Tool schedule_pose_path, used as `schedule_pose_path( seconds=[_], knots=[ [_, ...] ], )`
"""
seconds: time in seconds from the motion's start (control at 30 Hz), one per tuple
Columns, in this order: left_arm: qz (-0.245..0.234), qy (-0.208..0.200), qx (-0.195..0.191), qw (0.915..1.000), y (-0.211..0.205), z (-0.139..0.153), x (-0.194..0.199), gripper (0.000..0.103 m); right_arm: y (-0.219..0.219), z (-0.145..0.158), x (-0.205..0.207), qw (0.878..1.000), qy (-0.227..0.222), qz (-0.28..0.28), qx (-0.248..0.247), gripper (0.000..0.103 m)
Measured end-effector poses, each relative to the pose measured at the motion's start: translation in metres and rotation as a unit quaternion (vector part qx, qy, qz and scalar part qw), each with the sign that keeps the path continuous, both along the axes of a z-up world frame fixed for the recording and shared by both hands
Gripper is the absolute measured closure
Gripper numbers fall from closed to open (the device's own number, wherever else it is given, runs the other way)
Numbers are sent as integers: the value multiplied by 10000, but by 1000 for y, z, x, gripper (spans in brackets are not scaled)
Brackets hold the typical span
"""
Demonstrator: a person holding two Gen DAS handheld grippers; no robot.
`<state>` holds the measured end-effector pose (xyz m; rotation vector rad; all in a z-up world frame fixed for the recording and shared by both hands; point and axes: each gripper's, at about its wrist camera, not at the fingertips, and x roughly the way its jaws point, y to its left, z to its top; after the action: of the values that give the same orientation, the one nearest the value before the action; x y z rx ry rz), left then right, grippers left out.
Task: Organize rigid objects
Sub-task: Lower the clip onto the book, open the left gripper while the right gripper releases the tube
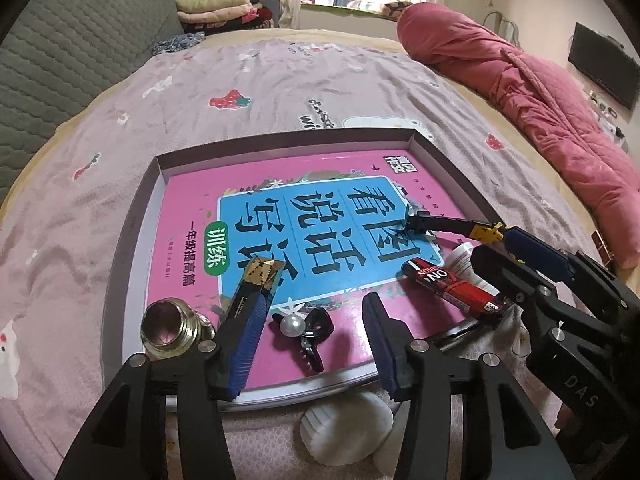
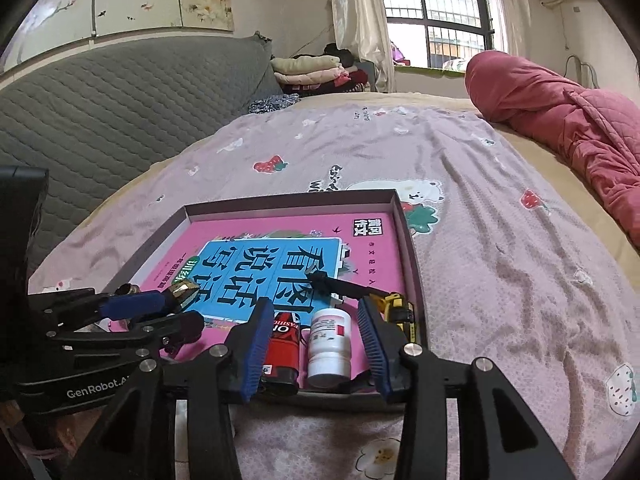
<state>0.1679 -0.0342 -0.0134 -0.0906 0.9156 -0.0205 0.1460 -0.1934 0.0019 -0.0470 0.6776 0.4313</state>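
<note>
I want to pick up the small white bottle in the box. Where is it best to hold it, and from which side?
Grip the white bottle across its round body, below the label. It lies with its cap toward the right tool, whose open fingers already flank it. Come straight forward; the red tube lies close on its left.

The right gripper (image 2: 316,344) is hanging wide open at the near edge of the shallow box (image 2: 406,236), and a white pill bottle (image 2: 330,342) is standing upright between its blue fingers (image 2: 374,344). A red-and-black tube (image 2: 285,346) is lying just left of it, on the pink book (image 2: 280,256). A yellow toy excavator (image 2: 394,308) is sitting by the right wall. At far left, the left gripper (image 2: 176,308) is reaching in beside a gold-tipped block (image 2: 183,293).
</note>
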Motion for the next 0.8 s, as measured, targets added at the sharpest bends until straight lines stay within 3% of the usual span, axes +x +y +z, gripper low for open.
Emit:
schedule_pose_path(
  seconds=[0.4,0.67,0.8],
  knots=[
    [126,-203,-167,9996,22,27,-27,45,-15,12,-8,9997,-222,-43,90,59],
    [203,-123,-147,9996,33,24,-49,44,-16,23,-24,9988,-459,139,70,59],
    [181,-104,-141,9997,32,24,-58,43,-11,23,-33,9987,-440,254,24,52]
  ],
)
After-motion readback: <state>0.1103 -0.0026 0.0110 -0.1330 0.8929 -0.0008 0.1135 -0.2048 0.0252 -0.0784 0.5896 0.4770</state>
